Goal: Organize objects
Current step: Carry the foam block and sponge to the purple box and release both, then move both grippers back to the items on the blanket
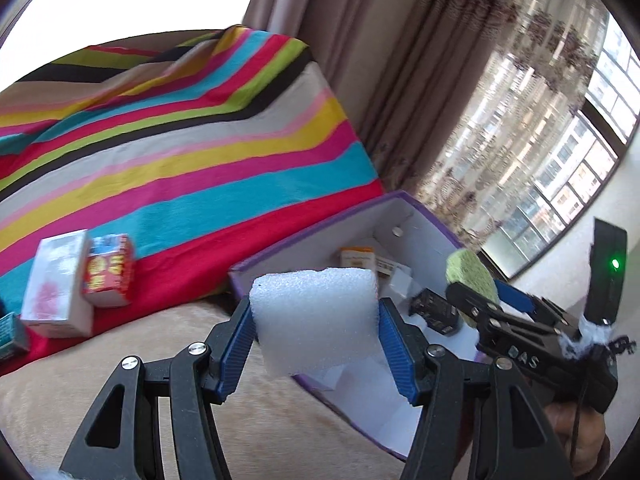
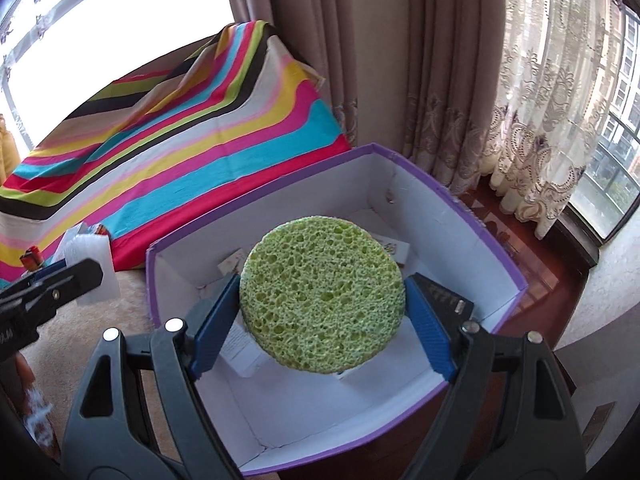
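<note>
Sponge (image 2: 322,296), round, green, porous, tool-gripped (image 2: 323,308)

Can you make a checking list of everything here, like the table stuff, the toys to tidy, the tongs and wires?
Surface: beige cloth with a striped blanket behind.
Job's things: white foam in left tongs; green sponge in right tongs, held over the purple box, which holds small packs.
Clutter: white carton and red carton side by side on the blanket.
Grippers: both shut on their loads.
Cables: thin black cord by the right tongs.
Surroundings: curtains, window.
</note>
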